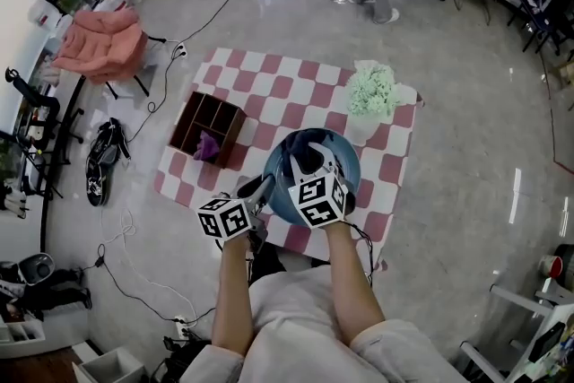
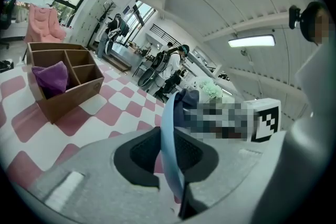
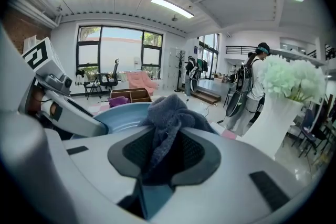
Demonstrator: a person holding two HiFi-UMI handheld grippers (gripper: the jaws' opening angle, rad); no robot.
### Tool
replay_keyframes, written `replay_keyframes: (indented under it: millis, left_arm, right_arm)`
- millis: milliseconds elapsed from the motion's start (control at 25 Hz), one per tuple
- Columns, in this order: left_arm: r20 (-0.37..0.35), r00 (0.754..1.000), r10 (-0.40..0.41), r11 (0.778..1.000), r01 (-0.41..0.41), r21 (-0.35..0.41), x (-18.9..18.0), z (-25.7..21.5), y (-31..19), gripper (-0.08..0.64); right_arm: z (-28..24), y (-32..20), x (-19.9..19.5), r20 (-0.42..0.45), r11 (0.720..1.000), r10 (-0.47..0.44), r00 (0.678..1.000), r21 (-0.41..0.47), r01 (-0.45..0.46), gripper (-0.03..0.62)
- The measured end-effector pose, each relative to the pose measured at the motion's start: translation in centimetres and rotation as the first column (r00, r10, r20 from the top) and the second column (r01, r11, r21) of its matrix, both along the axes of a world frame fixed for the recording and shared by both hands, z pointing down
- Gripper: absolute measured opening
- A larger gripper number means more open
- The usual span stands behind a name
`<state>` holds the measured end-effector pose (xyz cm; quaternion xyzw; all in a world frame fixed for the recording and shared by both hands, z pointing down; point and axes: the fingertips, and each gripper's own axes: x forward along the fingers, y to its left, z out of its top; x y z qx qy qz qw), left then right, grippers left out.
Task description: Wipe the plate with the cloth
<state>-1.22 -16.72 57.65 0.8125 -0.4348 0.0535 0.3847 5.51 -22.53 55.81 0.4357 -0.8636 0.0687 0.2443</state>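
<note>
Left gripper (image 2: pixel 167 159): jaws closed on the rim of the blue plate (image 2: pixel 167 126), steadying it at centre frame. Right gripper (image 3: pixel 164 160): jaws clamped on the grey cloth (image 3: pixel 170 113), bunched over the plate. Wiping appears under way. The next move calls for sweeping the cloth across the plate's face.

The plate (image 3: pixel 118 113) looks like smooth pale-blue plastic with a soft sheen. The cloth (image 3: pixel 168 113) is dark grey-blue towelling, nubbly and matt. The counter's checked cover (image 1: pixel 269 76) is matt woven fabric. The divided box (image 2: pixel 68 99) looks like bare brown wood. The floor (image 1: pixel 448 148) is polished and glossy. The right gripper (image 3: pixel 168 157) has matt grey plastic shells and black textured pads.
</note>
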Motion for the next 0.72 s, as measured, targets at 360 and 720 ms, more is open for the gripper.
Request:
replay_keyframes:
  millis: [360, 720]
  left_arm:
    - [0.006, 1.0, 0.011, 0.999, -0.011, -0.032, 0.3, 1.5, 1.2, 0.046]
    - [-0.05, 0.996, -0.076, 0.993, 0.072, -0.09, -0.6, 3.8, 2.6, 0.047]
  right_arm:
    - [2.5, 0.7, 2.9, -0.001, 0.996, 0.077, 0.997, -0.052, -0.077, 0.114]
    - [6.3, 1.9, 7.1, -0.05, 0.983, 0.125, 0.991, -0.126, -0.131, 0.114]
